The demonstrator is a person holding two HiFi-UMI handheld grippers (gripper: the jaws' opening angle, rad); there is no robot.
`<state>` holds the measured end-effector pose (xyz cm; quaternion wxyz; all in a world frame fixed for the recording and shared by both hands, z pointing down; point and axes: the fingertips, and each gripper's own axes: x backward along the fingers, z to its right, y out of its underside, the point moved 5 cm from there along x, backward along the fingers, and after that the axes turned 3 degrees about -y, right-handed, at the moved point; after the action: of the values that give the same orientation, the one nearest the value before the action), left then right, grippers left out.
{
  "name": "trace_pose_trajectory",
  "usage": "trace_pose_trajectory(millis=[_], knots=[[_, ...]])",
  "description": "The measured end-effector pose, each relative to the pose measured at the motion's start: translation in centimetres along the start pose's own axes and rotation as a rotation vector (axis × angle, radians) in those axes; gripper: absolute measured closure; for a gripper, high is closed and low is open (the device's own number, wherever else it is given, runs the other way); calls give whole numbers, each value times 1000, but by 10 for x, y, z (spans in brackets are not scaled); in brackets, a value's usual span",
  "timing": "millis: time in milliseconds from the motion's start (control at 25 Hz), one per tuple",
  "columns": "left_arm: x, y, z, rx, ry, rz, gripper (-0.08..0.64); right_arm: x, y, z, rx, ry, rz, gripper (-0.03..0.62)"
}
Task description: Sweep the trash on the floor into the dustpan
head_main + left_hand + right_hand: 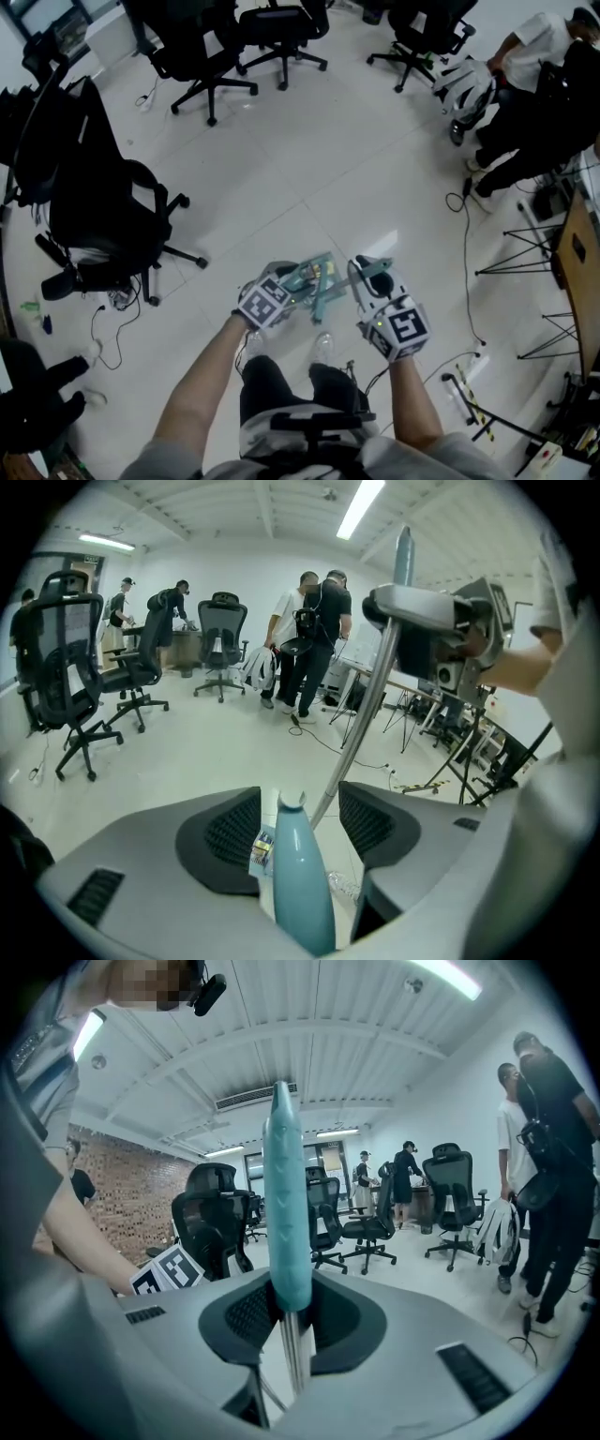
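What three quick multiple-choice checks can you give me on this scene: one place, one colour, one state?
1. Where is the short handle in the left gripper view?
A. on a chair
B. on a desk
C. between the jaws of the left gripper

2. What colour is the grip of the long handle?
A. teal
B. red
C. yellow

3. How is the right gripper?
A. open and empty
B. shut on the long handle
C. out of view

Answers:
1 C: the short handle stands between the left gripper's pads, which are apart and clear of it.
2 A: the grip is teal above a bare metal pole.
3 B: the right gripper's pads press on both sides of the long handle.
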<state>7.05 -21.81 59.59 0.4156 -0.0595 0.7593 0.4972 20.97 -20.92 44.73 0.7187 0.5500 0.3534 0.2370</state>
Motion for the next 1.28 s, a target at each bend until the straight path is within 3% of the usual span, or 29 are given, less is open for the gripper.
trace_pose_trajectory(millis=[160, 320, 600, 840, 1280], knots=[[18, -8, -18, -69, 114, 31, 314, -13, -14, -15, 22, 8, -4, 526], [26, -1, -52, -114, 237, 6, 314, -27, -19, -28, 33, 83, 6, 529], [23, 28, -95, -259, 268, -115, 314, -39, -18, -40, 28, 184, 31, 531], [-13, 44, -67, -464, 420, -182, 314, -52, -17, -46, 37, 205, 75, 531], [-48, 46, -38, -597, 560, -122, 313, -80, -4, -66, 35, 202, 30, 531]])
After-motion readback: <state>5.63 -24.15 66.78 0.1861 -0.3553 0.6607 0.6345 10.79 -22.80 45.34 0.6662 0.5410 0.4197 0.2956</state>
